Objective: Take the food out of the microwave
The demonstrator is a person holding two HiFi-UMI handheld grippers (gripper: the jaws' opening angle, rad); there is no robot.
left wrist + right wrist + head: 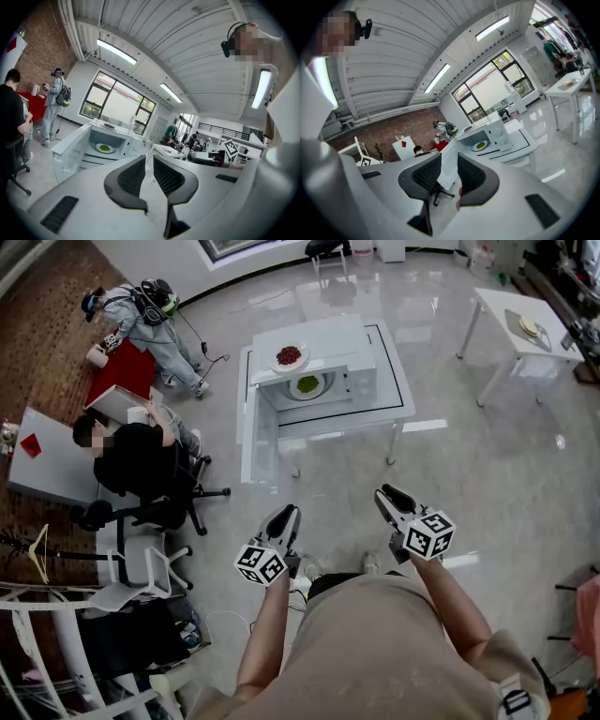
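**Approach to the open microwave, nothing yet in hand**

The left hand-held gripper (284,519) and the right hand-held gripper (390,498) point toward twelve o'clock. Each has its jaws a narrow gap apart, with nothing between them. Well beyond, at twelve o'clock, the microwave (352,357) stands on a white desk (398,395), its door (260,437) open on the nine o'clock side. The plate of green food (307,384) lies inside. A plate of red food (289,355) rests on top, at eleven o'clock from it. The step in hand appears to be the approach, before any grasp. The next move likely calls for closing in on the desk, widening one pair of jaws, and taking the inner plate level by its rim.
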